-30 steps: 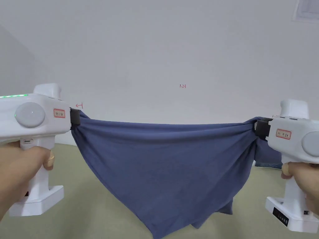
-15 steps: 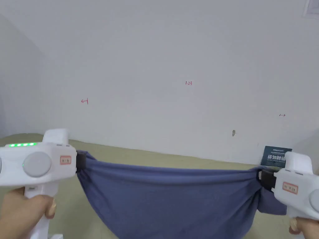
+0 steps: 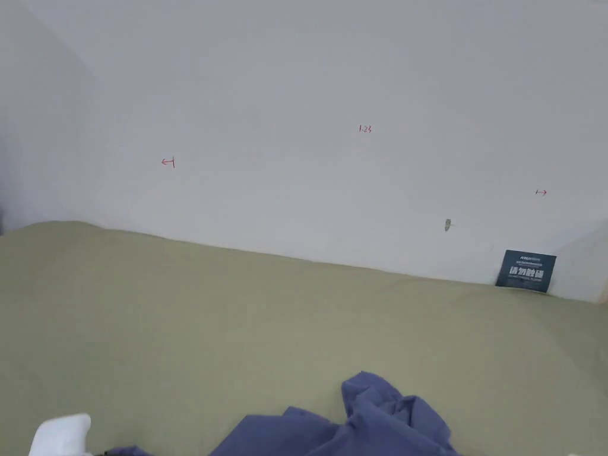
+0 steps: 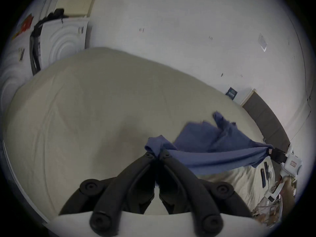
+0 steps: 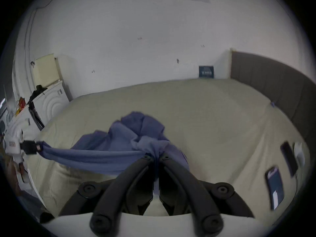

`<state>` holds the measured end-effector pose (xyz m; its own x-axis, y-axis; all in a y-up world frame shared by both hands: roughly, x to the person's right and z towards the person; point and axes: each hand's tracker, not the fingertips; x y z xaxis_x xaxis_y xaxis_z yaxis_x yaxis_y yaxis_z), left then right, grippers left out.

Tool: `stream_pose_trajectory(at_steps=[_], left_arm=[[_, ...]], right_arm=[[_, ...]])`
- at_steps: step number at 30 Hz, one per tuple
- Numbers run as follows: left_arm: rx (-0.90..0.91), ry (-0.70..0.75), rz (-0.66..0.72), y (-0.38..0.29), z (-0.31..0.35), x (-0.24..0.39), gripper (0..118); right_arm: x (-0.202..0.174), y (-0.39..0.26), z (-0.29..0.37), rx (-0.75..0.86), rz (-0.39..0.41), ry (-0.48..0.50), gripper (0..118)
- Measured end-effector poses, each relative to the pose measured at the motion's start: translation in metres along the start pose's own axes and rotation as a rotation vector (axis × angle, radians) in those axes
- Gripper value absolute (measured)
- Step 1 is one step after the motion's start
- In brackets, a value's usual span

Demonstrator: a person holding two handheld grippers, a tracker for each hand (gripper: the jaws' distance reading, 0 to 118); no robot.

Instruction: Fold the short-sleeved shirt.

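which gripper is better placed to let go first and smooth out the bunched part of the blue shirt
Right, probably. The right gripper sits beside the bunched heap of the blue cotton shirt on the olive bed sheet. The left gripper holds the far corner, across the taut edge. Both are shut on fabric.

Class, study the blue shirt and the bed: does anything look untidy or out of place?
Yes. The blue shirt, pinched by the left gripper and right gripper, lies bunched on the bed, not flat.

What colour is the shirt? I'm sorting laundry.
Solid blue shirt, no pattern; clearest in the right gripper view.
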<state>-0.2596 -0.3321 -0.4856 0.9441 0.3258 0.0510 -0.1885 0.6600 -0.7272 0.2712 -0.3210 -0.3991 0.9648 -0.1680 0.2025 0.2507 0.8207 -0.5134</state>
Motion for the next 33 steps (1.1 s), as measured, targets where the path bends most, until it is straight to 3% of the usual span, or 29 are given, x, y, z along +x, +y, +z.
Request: stream_pose_trajectory(at_steps=[6, 14, 15, 16, 18, 19, 23, 26, 28, 29, 30, 31, 32, 33], left_arm=[[-0.072, 0.016, 0.048, -0.056, 0.000, -0.021, 3], [-0.090, 0.030, 0.055, -0.075, -0.005, -0.032, 5], [-0.098, 0.021, 0.052, -0.073, -0.004, -0.032, 18], [-0.101, 0.023, 0.051, -0.070, 0.000, -0.031, 42], [-0.098, 0.015, 0.058, -0.064, 0.012, -0.026, 105], [-0.049, -0.010, 0.062, -0.061, 0.021, -0.024, 109], [0.145, -0.039, -0.068, -0.038, 0.056, -0.005, 109], [0.245, -0.044, -0.219, -0.029, 0.080, 0.025, 102], [0.316, -0.011, -0.298, -0.030, 0.092, 0.044, 68], [0.341, 0.012, -0.342, -0.031, 0.094, 0.052, 38], [0.353, 0.037, -0.371, -0.033, 0.096, 0.060, 3], [0.349, 0.055, -0.389, -0.035, 0.094, 0.067, 1], [0.336, 0.058, -0.376, -0.036, 0.092, 0.070, 0], [0.323, 0.059, -0.368, -0.038, 0.089, 0.069, 0]], right_arm=[[0.016, -0.056, 0.004, -0.057, -0.024, -0.022, 5], [0.028, -0.074, 0.003, -0.094, -0.083, -0.034, 9], [0.025, -0.073, 0.007, -0.090, -0.095, -0.035, 24], [0.026, -0.070, 0.010, -0.085, -0.099, -0.040, 46], [0.031, -0.060, 0.022, -0.073, -0.115, -0.043, 98], [0.029, -0.054, 0.033, -0.030, -0.113, -0.029, 97], [0.014, -0.025, 0.064, 0.098, 0.021, -0.082, 97], [-0.001, -0.010, 0.080, 0.167, 0.066, -0.090, 97], [-0.016, -0.006, 0.094, 0.196, 0.090, -0.096, 94], [-0.022, -0.005, 0.098, 0.197, 0.104, -0.099, 84], [-0.026, -0.006, 0.101, 0.208, 0.118, -0.102, 53], [-0.032, -0.009, 0.104, 0.212, 0.133, -0.102, 19], [-0.036, -0.012, 0.105, 0.213, 0.159, -0.111, 0], [-0.041, -0.015, 0.104, 0.222, 0.172, -0.112, 0]])
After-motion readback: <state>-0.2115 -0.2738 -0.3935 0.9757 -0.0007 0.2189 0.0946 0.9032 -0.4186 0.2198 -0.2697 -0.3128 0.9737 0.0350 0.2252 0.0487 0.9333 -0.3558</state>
